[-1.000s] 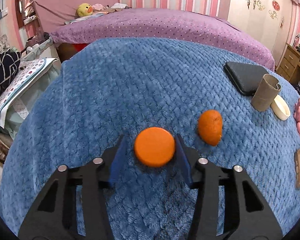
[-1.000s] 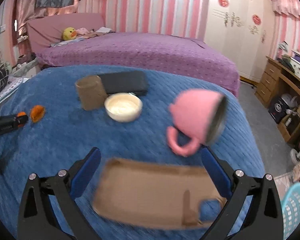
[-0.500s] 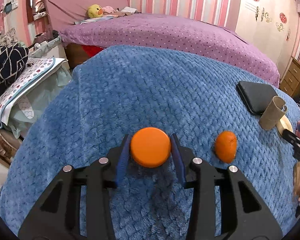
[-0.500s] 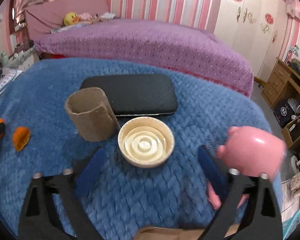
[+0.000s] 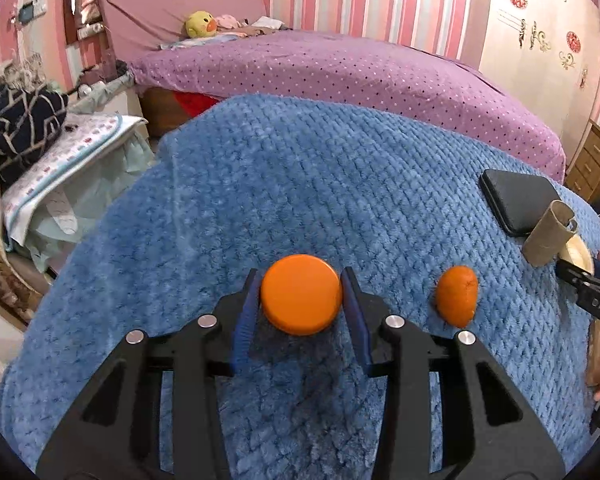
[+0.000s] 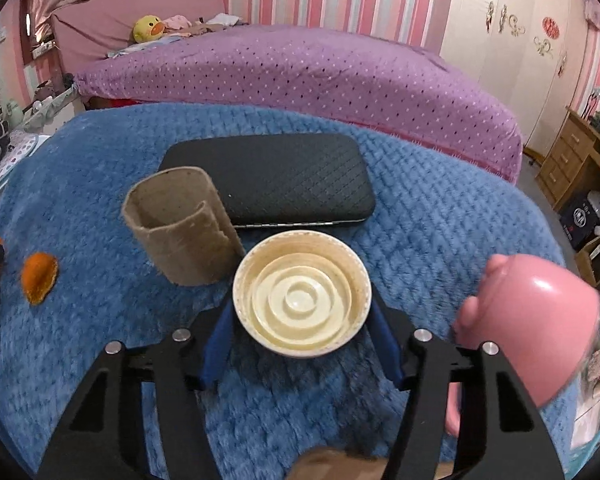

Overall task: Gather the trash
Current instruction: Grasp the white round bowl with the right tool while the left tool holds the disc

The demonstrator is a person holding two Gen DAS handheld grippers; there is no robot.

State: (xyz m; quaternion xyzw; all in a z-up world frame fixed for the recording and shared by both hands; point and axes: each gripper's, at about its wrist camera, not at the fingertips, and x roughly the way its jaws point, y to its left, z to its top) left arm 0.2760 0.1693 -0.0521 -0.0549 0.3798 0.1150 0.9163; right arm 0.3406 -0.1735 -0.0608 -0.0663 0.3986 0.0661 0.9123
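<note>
Our left gripper [image 5: 302, 295] is clamped on an orange cap [image 5: 301, 294], its blue pads touching both sides, held just above the blue blanket [image 5: 300, 184], with an orange peel [image 5: 457, 296] lying just to its right. Our right gripper [image 6: 300, 312] has its jaws around a cream lid [image 6: 302, 304], pads at both edges, though we cannot tell whether they press it. The lid sits on the blanket beside a cardboard tube [image 6: 180, 226], in front of a black case [image 6: 276, 178], with a pink mug [image 6: 528, 320] to the right.

Fluffy, knobbly blue blanket [image 6: 440, 220]; matt cardboard tube [image 6: 180, 232]; glossy pink mug [image 6: 532, 316]; smooth orange cap [image 5: 301, 294].
</note>
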